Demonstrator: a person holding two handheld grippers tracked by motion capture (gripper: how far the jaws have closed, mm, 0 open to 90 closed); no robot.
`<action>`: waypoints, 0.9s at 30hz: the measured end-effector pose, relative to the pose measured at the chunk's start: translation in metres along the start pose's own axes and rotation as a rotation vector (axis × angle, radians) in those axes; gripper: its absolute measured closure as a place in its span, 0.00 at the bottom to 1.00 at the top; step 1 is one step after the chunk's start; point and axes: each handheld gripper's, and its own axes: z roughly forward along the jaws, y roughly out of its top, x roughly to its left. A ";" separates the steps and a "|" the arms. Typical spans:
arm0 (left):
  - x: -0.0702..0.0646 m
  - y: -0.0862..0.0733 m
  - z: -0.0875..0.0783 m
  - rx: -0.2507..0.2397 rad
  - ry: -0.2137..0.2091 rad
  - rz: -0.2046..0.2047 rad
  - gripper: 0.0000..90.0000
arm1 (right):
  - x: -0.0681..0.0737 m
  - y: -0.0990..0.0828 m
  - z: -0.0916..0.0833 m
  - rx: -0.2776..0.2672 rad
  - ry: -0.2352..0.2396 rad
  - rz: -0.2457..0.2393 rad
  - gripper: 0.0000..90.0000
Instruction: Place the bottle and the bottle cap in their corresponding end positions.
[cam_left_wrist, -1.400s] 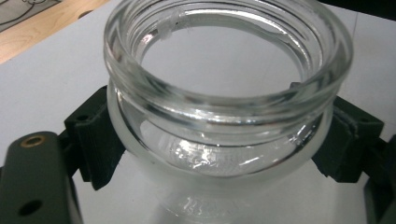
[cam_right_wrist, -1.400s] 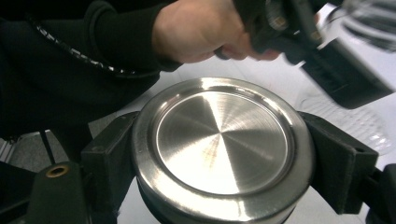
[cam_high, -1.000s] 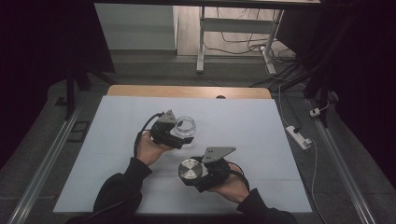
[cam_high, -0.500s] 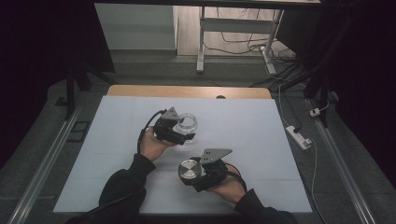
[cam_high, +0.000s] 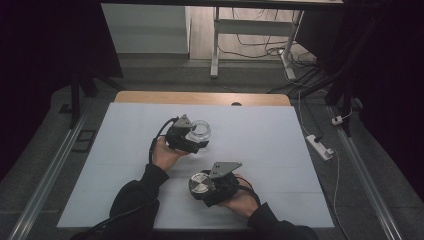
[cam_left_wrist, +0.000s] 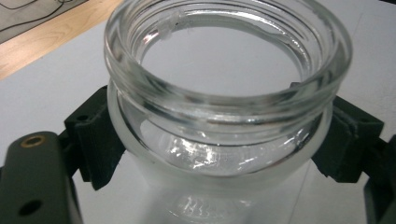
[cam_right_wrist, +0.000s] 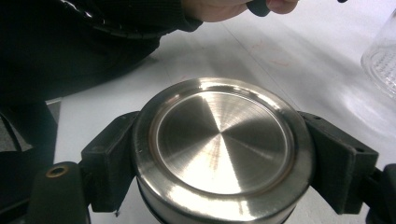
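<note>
A clear glass jar (cam_high: 199, 131) stands mouth-up near the middle of the white table (cam_high: 280, 135). My left gripper (cam_high: 192, 136) is shut on it. In the left gripper view the jar (cam_left_wrist: 224, 93) has a threaded open rim, and the black pads (cam_left_wrist: 95, 135) press its body from both sides. A round brushed-metal lid (cam_high: 200, 184) sits in my right gripper (cam_high: 204, 186), nearer the person and right of the jar. The right gripper view has the lid (cam_right_wrist: 222, 144) flat side up, clamped between both black pads (cam_right_wrist: 334, 158), with the jar's edge (cam_right_wrist: 380, 60) at far right.
The person's left sleeve (cam_right_wrist: 93, 42) lies just beyond the lid in the right gripper view. A wooden strip (cam_high: 200, 97) borders the table's far edge. A power strip (cam_high: 320, 146) lies on the floor to the right, with metal rails (cam_high: 40, 185) along both sides.
The left gripper with the jar has stayed about where it was. The right gripper has shifted slightly left and toward the person with the lid.
</note>
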 end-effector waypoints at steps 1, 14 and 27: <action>0.001 -0.001 0.001 -0.001 0.004 -0.001 0.17 | 0.000 -0.001 0.001 0.003 -0.003 0.000 0.21; 0.004 -0.008 0.011 0.005 0.016 0.001 0.17 | -0.004 -0.010 0.012 0.053 -0.014 -0.004 0.21; 0.002 -0.011 0.019 0.014 0.011 0.007 0.17 | -0.007 -0.014 0.019 0.100 -0.015 0.005 0.21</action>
